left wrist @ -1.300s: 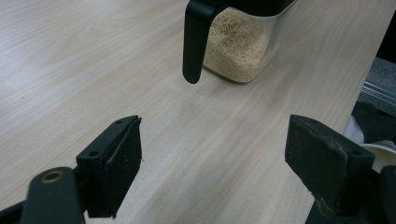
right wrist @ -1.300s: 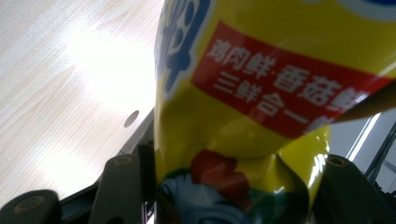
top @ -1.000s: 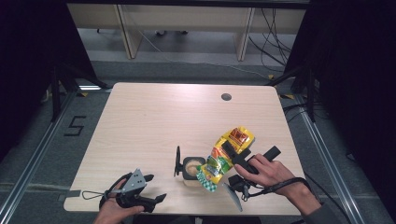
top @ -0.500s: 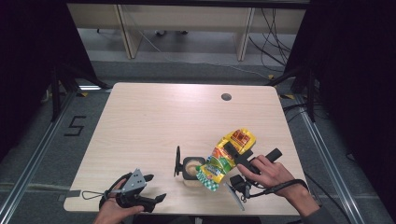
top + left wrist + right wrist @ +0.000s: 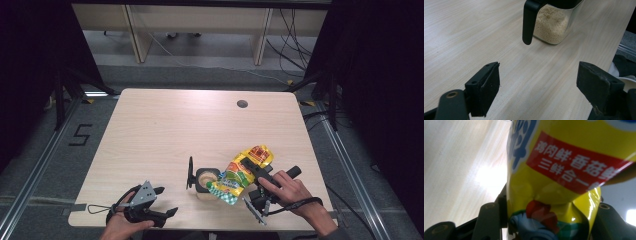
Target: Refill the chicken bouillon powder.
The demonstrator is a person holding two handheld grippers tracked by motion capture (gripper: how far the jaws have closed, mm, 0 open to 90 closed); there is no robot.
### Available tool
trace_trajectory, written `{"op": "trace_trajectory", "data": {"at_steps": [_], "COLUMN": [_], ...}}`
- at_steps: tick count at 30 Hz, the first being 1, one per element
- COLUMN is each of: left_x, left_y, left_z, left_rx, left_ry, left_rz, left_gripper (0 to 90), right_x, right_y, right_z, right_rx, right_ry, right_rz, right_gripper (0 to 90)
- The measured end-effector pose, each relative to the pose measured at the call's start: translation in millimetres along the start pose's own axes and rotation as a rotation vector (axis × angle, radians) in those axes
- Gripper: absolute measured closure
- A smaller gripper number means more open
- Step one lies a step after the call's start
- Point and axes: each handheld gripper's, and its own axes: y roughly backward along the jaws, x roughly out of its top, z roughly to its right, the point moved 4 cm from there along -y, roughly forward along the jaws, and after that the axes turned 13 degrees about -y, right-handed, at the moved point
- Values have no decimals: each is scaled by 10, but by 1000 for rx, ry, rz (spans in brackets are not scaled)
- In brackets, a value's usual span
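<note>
Left gripper [image 5: 167, 202]: at the desk's [image 5: 165, 135] near edge, towards the left corner, jaws wide apart, nothing between them.
Right gripper [image 5: 252, 170]: near edge, towards the right corner, jaws clamped on a yellow seasoning pouch [image 5: 241, 172].
Pouch: tilted, lower end over the jar's mouth.
Jar [image 5: 205, 181]: clear, black-handled, part filled with pale granules; stands near the middle of the near edge, lid [image 5: 190, 172] hinged up.

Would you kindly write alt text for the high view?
The right gripper tips a yellow foil pouch over a clear black-lidded jar of pale granules on a light wooden table. The left gripper rests open near the table's front edge.
</note>
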Motion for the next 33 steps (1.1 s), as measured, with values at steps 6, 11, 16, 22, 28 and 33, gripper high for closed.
{"op": "trace_trajectory", "data": {"at_steps": [6,11,16,22,28,33], "left_x": [8,11,13,4,13,17], "left_y": [-8,4,9,12,11,12], "left_z": [5,7,6,9,4,15], "left_rx": [10,11,8,12,9,12], "left_ry": [-1,-2,-3,6,-7,12], "left_rz": [23,14,15,-1,13,20], "left_gripper": [184,184,184,184,184,184], "right_x": [-6,-48,-85,-122,-188,-259], "right_y": [-28,-9,0,-46,-90,-90], "right_z": [44,-1,6,-65,-82,-113], "right_rx": [18,50,68,100,118,151], "right_ry": [-20,-140,-160,-286,-346,-525], "right_rz": [61,81,97,122,107,110], "right_gripper": [490,490,490,490,491,491]}}
